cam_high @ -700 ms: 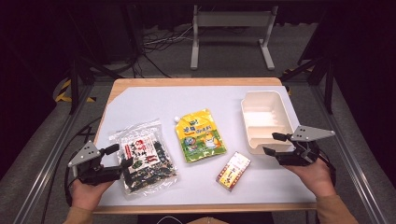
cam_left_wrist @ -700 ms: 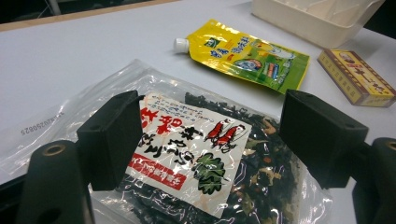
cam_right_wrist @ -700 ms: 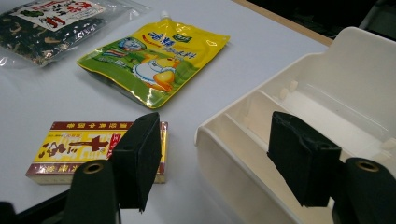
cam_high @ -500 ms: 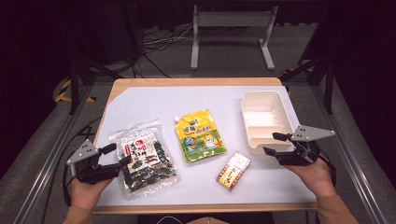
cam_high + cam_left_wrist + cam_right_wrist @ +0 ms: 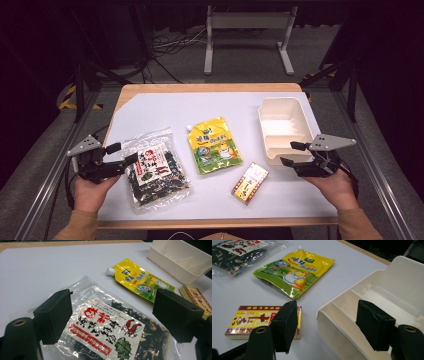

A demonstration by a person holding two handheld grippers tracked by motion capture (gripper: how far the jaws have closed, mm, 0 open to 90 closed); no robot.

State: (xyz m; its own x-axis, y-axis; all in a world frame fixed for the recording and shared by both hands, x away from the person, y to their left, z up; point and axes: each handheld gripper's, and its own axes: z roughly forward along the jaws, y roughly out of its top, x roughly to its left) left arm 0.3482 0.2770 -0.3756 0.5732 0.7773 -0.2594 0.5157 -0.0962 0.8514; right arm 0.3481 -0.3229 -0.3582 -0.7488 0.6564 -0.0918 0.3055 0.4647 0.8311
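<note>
Left gripper (image 5: 125, 155), jaws wide and empty, at the seaweed bag's (image 5: 155, 170) left edge; we see bare table (image 5: 165, 112) beyond the bag, clear-wrapped, dark contents, red-lettered label

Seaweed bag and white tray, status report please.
Left tool open at seaweed bag, not gripping. Right tool open at white tray near wall. Tray empty; nothing in the way.
</note>
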